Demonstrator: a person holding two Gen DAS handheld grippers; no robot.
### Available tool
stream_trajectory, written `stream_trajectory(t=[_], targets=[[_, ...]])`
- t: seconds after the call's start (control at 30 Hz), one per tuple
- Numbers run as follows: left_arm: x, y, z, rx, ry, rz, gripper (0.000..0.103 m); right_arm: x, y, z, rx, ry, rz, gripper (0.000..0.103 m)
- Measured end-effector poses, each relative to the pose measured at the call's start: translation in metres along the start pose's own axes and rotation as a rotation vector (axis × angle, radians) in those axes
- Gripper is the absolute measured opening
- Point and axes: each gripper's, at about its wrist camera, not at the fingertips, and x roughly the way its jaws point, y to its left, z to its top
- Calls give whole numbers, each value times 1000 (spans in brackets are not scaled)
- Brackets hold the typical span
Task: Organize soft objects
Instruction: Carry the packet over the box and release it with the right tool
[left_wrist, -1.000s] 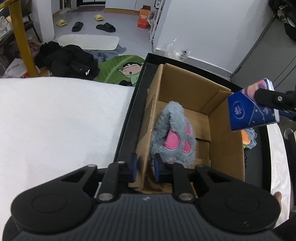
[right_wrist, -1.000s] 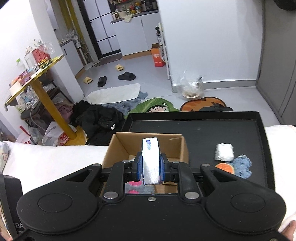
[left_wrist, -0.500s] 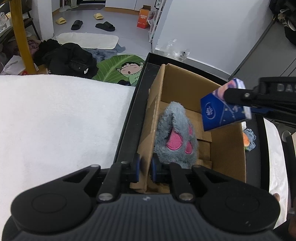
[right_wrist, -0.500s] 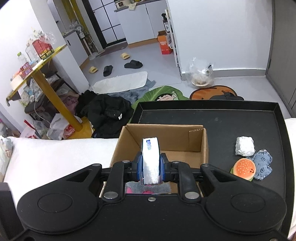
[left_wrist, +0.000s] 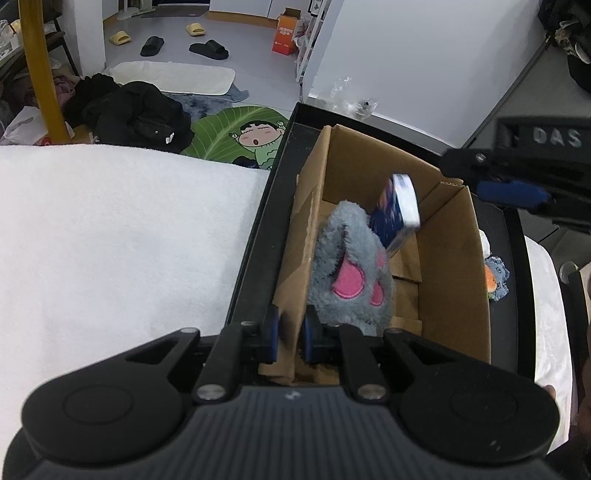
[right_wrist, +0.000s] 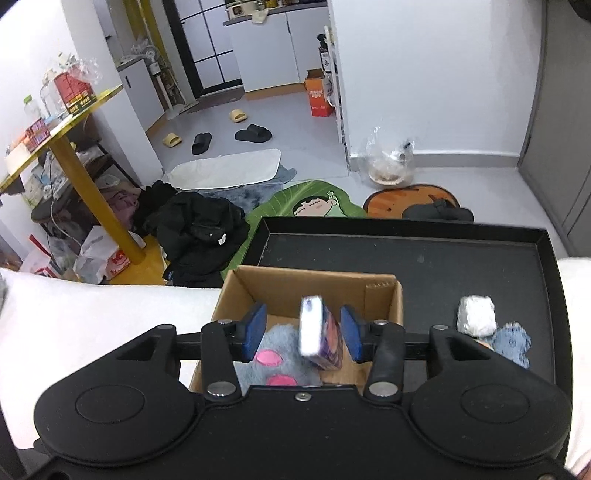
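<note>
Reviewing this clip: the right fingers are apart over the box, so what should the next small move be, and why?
Probably lift the right gripper clear of the cardboard box. Its fingers have just opened, the tissue pack sits loose between them, tilted against the grey plush, while the left gripper pinches the box wall.

Cardboard box (left_wrist: 454, 266): plain brown, inside and out. 
Plush toy (left_wrist: 351, 266) in the box: grey fur with pink paw pads. 
Tissue pack (right_wrist: 319, 334): dark blue-purple printed wrap, white end face. 
Tray (right_wrist: 424, 258): matte black. 
Cloth (left_wrist: 110, 236) under the tray: white, towel-textured. 
Wad (right_wrist: 475, 320) on the tray: white. 
Fabric piece (right_wrist: 511, 341) beside it: pale blue with small dark marks. 
Burger toy (left_wrist: 490, 282): orange with a green edge. 
Left gripper (left_wrist: 290, 338) and right gripper (right_wrist: 303, 334): black bodies, blue pads. 
Floor mat (right_wrist: 306, 206): green leaf shape with a cartoon child.
</note>
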Motion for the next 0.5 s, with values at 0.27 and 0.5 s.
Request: stream_trajectory(t=[0.27, 0.5], targets=[[0, -2, 0, 9, 4, 9, 13, -18, -25, -10, 22, -15, -14, 45], [-5, -9, -1, 35, -17, 47, 15, -30, -55, -20, 69, -26, -27, 45]])
